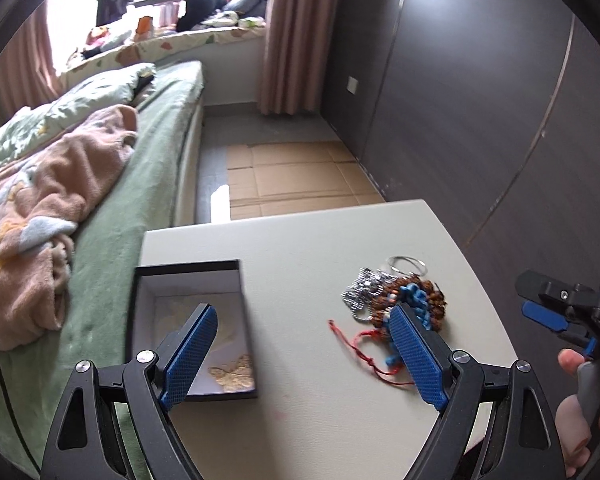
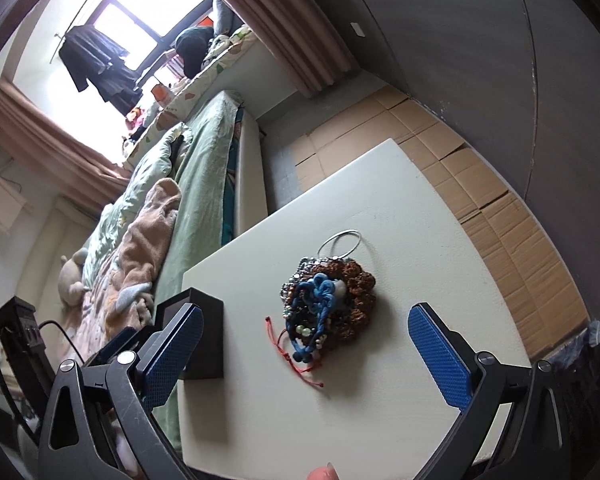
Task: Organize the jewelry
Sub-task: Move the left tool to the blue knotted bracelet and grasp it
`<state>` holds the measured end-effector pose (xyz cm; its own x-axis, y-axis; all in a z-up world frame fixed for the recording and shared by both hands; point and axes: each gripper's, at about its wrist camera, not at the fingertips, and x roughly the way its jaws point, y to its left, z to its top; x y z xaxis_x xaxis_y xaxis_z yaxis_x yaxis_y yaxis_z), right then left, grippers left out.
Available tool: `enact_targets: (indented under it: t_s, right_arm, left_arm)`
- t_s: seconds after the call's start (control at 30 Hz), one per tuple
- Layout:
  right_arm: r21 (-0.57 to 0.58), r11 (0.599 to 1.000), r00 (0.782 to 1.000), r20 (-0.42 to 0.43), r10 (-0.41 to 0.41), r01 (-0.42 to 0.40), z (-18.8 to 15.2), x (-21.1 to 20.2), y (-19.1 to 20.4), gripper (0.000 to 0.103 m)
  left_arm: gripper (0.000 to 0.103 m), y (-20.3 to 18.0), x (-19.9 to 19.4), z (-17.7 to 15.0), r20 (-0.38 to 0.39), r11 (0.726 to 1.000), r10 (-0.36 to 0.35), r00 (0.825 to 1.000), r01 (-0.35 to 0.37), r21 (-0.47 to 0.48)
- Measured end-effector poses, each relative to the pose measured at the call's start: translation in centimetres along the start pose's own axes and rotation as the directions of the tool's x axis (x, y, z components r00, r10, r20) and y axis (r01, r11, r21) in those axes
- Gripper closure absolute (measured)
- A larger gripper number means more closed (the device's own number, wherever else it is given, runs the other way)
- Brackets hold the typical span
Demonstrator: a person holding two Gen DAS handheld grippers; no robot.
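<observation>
A heap of jewelry (image 1: 396,296) (image 2: 332,304) lies on the pale table (image 1: 300,420) (image 2: 380,208): brown beads, a blue cord, silver pieces, a thin silver hoop (image 2: 340,244) and a red string (image 1: 364,348). To its left stands a black box (image 1: 192,320) (image 2: 204,336), open, white inside, with gold butterfly pieces (image 1: 232,376). My left gripper (image 1: 302,318) hangs open over the table, its left finger above the box and its right finger at the heap's near edge, holding nothing. My right gripper (image 2: 306,318) is open too, its fingers wide on either side of the heap and above it.
A bed (image 1: 148,152) with green sheets and a pink blanket (image 1: 48,200) runs along the table's left side. Flattened cardboard (image 1: 292,176) covers the floor beyond the table. A dark wardrobe wall (image 1: 480,100) stands at the right. A person's hand (image 1: 576,400) holds the right gripper.
</observation>
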<state>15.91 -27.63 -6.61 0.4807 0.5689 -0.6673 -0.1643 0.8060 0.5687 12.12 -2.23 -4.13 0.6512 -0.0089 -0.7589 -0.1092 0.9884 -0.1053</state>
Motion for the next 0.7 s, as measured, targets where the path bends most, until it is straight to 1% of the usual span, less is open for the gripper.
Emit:
enact_targets:
  t_s: [0.13,0.27,0.3,0.37,0.43,0.47,0.5,0.53,0.6,0.7]
  right_arm:
    - [0.03,0.999,1.0,-0.01,-0.022,0.022,0.3,-0.2,-1.5,0.0]
    - [0.081,0.996,0.999,-0.026,-0.024,0.026,0.6,-0.1,-3.3,0.0]
    - [0.097,0.995,0.999,-0.028,-0.022,0.024,0.6,-0.1,-3.7,0.001]
    - [0.129,0.991,0.999,-0.031,-0.018,0.022,0.7,-0.1,-4.5,0.003]
    - [0.156,0.987,0.999,-0.038,-0.02,0.026,0.8,0.0,-5.2,0.006]
    - [0.17,0.985,0.999,-0.042,-0.024,0.031,0.7,0.1,-5.6,0.01]
    - [0.182,0.983,0.999,-0.047,-0.027,0.035,0.7,0.2,-5.9,0.015]
    - [0.192,0.981,0.998,-0.053,-0.028,0.038,0.7,0.4,-6.1,0.017]
    - [0.209,0.977,0.997,-0.072,-0.038,0.053,0.8,0.9,-6.5,0.018]
    - [0.21,0.974,0.994,-0.083,-0.063,0.08,1.0,1.5,-6.6,0.018]
  left_arm:
    - [0.015,-2.4,1.3,-0.1,-0.031,0.997,-0.023,0.999,0.025,0.068]
    - [0.025,-4.2,2.4,0.0,-0.056,0.993,-0.07,0.996,0.075,0.086]
    - [0.028,-4.6,2.8,0.0,-0.058,0.992,-0.085,0.995,0.09,0.093]
    - [0.043,-5.1,3.9,-0.1,-0.083,0.99,-0.094,0.992,0.102,0.1]
    - [0.051,-5.3,5.1,-0.3,-0.102,0.989,-0.114,0.988,0.123,0.087]
    - [0.056,-5.2,5.8,-0.5,-0.116,0.988,-0.123,0.986,0.133,0.079]
    - [0.058,-5.2,6.3,-0.7,-0.132,0.988,-0.128,0.983,0.138,0.073]
    - [0.063,-5.2,6.9,-0.9,-0.147,0.986,-0.137,0.98,0.149,0.069]
    - [0.064,-5.2,7.6,-1.0,-0.159,0.984,-0.152,0.976,0.164,0.067]
    - [0.065,-5.1,8.5,-1.2,-0.172,0.985,-0.151,0.973,0.164,0.061]
